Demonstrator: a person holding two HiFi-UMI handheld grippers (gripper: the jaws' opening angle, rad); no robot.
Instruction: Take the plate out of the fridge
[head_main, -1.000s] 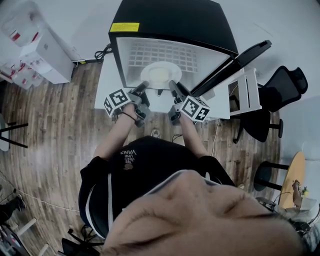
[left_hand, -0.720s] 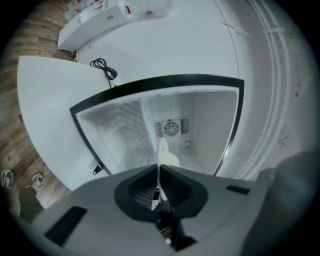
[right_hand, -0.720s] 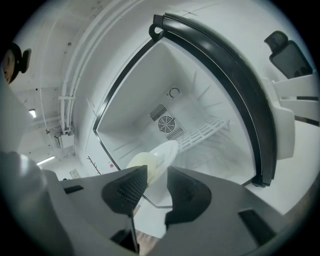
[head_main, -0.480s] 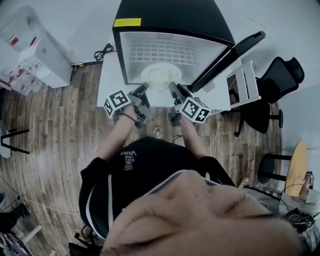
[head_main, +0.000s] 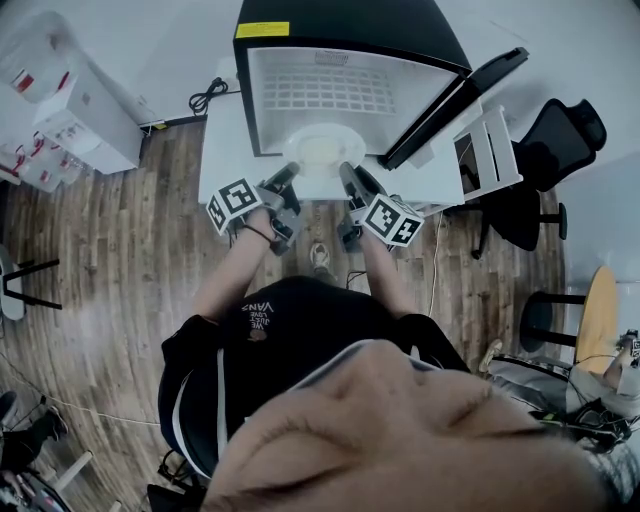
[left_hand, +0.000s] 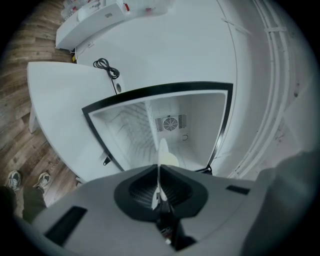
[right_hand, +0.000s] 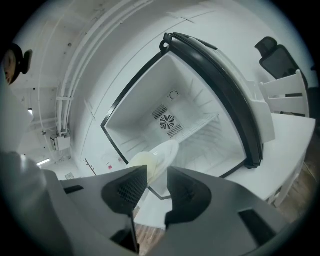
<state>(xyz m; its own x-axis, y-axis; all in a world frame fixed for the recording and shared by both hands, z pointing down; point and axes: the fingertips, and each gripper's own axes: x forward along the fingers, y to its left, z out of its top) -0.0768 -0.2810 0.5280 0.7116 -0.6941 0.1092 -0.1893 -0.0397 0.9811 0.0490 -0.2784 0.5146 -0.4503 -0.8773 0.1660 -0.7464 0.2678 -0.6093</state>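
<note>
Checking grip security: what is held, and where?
The plate, by its near rim, clamped in the left tool; the right tool stands open at the rim.

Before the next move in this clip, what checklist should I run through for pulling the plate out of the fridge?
1. Left gripper shut on the rim of the round white plate: ok.
2. Right gripper gripping the plate: not ok, its jaws stand apart at the rim.
3. Door of the black fridge wide open: ok.
4. Plate fully clear of the fridge opening: cannot tell.
</note>
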